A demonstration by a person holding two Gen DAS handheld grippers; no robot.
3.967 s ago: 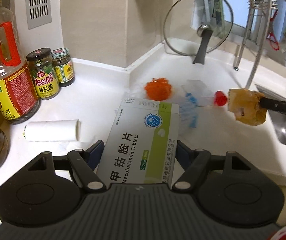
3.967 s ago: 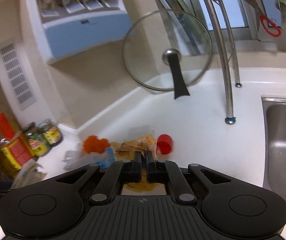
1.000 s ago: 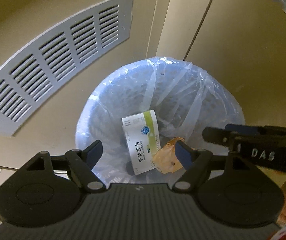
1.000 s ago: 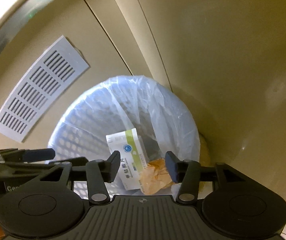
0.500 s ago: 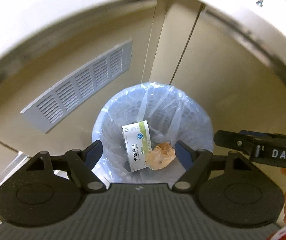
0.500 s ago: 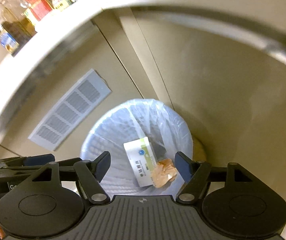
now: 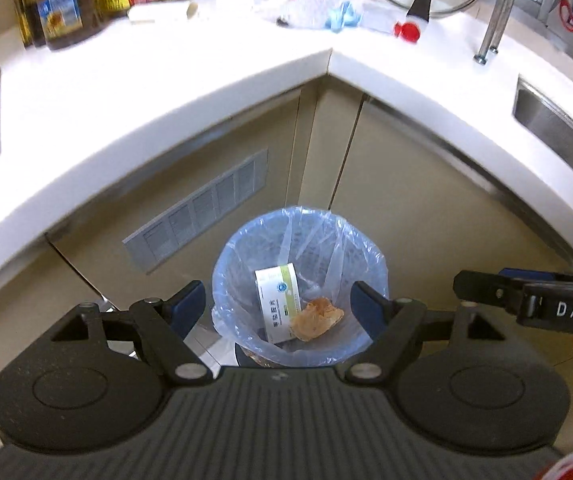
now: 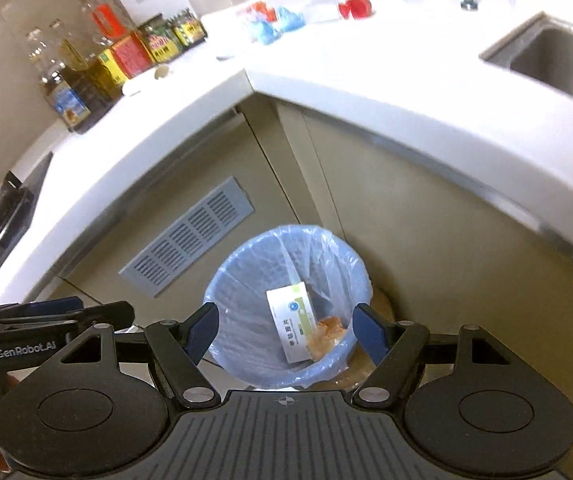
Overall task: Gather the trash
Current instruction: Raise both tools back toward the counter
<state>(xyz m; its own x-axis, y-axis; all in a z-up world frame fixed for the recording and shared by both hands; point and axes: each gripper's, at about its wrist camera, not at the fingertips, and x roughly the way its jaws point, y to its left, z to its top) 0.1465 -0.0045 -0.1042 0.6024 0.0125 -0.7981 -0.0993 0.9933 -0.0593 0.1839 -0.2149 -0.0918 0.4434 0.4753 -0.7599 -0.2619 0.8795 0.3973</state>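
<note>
Left gripper (image 7: 277,306) fingers apart, empty; right gripper (image 8: 286,330) fingers apart, empty. Bin (image 7: 242,248) at 12 o'clock holds box (image 7: 277,300) and wrapper (image 7: 316,320) touching. Red cap (image 7: 406,32) on worktop (image 7: 166,80).

A white-and-green tablet box (image 7: 277,302) lies tilted inside the blue-lined bin (image 7: 366,344) — a crumpled orange-brown wrapper (image 7: 317,318) rests against its lower right corner. On the surface (image 7: 166,80), well apart, sit a red cap (image 7: 407,32) and blue wrappers (image 7: 340,18).
</note>
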